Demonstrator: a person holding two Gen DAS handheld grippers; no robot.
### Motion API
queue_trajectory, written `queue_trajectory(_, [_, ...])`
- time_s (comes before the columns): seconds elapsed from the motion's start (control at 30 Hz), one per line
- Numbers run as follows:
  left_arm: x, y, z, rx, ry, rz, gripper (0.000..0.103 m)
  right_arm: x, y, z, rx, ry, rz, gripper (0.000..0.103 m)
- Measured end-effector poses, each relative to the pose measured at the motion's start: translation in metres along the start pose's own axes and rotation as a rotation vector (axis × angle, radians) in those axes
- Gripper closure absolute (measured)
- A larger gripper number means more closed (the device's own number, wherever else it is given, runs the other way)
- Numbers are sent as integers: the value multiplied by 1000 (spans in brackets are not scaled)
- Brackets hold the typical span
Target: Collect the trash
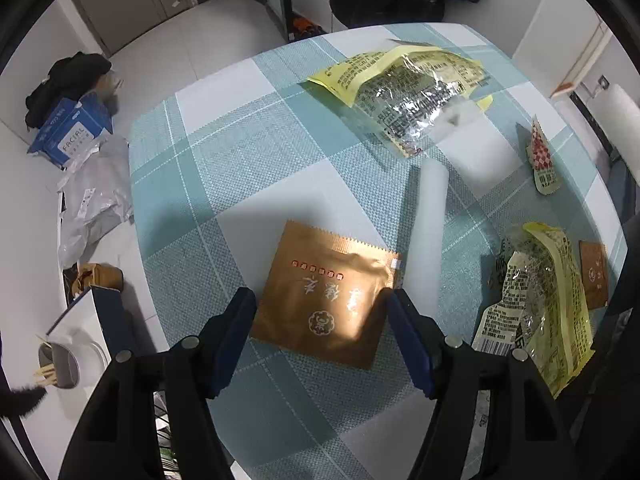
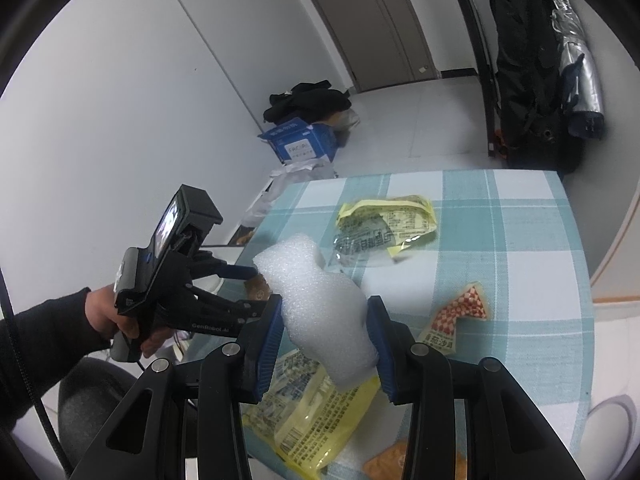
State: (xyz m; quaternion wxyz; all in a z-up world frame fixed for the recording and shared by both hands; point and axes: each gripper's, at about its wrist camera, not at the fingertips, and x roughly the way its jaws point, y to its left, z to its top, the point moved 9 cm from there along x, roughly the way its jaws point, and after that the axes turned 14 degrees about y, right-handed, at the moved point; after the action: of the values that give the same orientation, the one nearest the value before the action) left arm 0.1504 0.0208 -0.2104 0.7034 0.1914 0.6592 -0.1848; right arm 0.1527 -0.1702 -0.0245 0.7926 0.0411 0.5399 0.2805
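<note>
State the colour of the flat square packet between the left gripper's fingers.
Golden brown; clearest in the left wrist view.

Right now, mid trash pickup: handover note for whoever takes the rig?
Left gripper: open, jaws straddling the gold sachet flat on the table; not gripped yet.
Right gripper: shut on the white foam piece, held above the table.
Still on the table: far yellow wrapper, near yellow wrapper, red-checked sachet, small brown sachet.
Done: foam lifted. No bin identifiable in these views.
Left: grip gold sachet, bin both, collect the rest.
</note>
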Motion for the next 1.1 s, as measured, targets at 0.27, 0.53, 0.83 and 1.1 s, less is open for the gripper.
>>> queue_trajectory(0.27, [-3, -4, 4, -1, -1, -16, 49, -5, 0, 1, -2, -10, 7, 62])
queue_trajectory(0.53, [-6, -17, 1, -64, 6, -7, 73, -8, 0, 4, 5, -21, 21, 62])
queue_trajectory(0.83, [-12, -31, -1, -92, -2, -27, 103, -17, 4, 2, 3, -38, 29, 62])
queue_trajectory(1.1, [-30, -29, 0, -132, -35, -26, 103, -24, 6, 2, -1, -55, 35, 62])
